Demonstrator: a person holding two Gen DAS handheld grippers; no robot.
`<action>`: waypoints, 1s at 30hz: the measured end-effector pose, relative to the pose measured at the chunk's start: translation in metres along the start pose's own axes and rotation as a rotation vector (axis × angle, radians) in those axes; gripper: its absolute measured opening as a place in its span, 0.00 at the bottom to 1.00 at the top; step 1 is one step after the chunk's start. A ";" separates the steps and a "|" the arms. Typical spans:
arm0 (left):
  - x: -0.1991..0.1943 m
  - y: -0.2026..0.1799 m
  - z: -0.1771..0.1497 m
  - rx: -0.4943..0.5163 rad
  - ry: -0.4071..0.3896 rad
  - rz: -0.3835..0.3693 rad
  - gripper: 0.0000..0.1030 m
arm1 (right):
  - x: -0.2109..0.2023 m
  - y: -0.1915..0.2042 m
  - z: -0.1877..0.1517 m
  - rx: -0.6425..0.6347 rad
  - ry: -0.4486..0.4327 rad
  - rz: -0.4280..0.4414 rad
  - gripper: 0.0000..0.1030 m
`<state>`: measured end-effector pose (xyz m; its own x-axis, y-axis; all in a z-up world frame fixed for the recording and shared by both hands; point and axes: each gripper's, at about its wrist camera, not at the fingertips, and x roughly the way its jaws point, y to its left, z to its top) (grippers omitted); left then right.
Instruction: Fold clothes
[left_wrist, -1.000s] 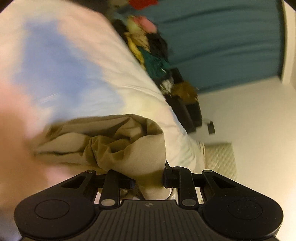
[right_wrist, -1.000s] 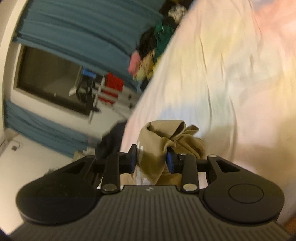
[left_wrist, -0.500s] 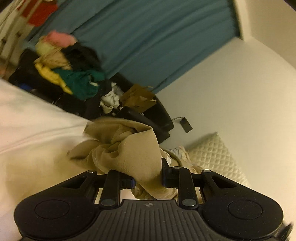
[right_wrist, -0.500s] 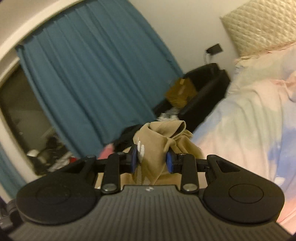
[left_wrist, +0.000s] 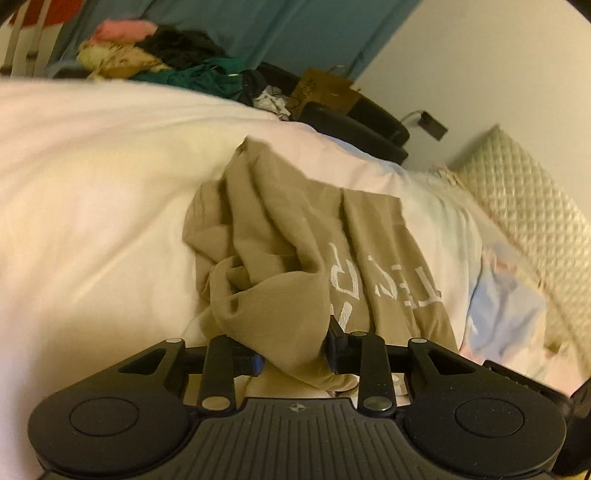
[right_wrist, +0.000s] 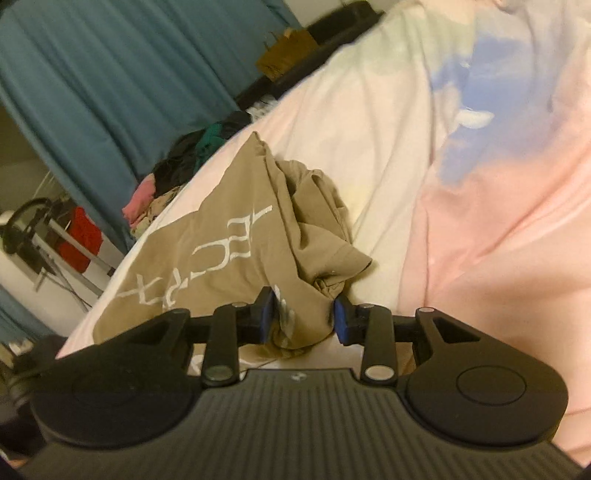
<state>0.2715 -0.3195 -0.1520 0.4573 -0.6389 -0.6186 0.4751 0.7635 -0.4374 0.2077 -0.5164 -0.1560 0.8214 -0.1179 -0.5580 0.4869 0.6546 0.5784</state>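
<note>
We hold the shirt (left_wrist: 295, 258) on the bed (left_wrist: 92, 221), its length running away from both grippers. The left gripper (left_wrist: 293, 354), whose fingers have just been opening, has cloth between them; whether they pinch it we cannot tell. The right gripper (right_wrist: 304, 319) pinches its bunched near edge.

Tan T-shirt (left_wrist: 295, 258), laid partly spread on a pastel bedcover (left_wrist: 92, 221).

Garment: one khaki-tan cotton shirt with white block lettering printed across its flat panel; the letters read upside down in the left wrist view and sideways in the right wrist view (right_wrist: 221, 251). State: unfolded, heavily creased. Pose: one portion lies fairly flat on the bedcover, print side up; the remainder is bunched into deep ridges and a rumpled mound beside the print, with a hemmed sleeve opening, probably, projecting at the mound's edge. Position: the cloth runs from the near edge of both views away across the bed, ending short of the bed's far edge.
</note>
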 end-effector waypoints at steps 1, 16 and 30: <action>-0.008 -0.008 0.004 0.018 0.006 0.019 0.52 | -0.004 -0.001 0.004 0.023 0.019 -0.019 0.36; -0.237 -0.120 0.015 0.338 -0.287 0.108 1.00 | -0.222 0.118 0.008 -0.327 -0.095 0.010 0.89; -0.416 -0.151 -0.077 0.411 -0.484 0.104 1.00 | -0.371 0.164 -0.083 -0.420 -0.282 0.097 0.89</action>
<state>-0.0485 -0.1621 0.1210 0.7583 -0.6069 -0.2380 0.6154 0.7869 -0.0454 -0.0421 -0.3034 0.0963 0.9332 -0.2006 -0.2982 0.2908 0.9090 0.2986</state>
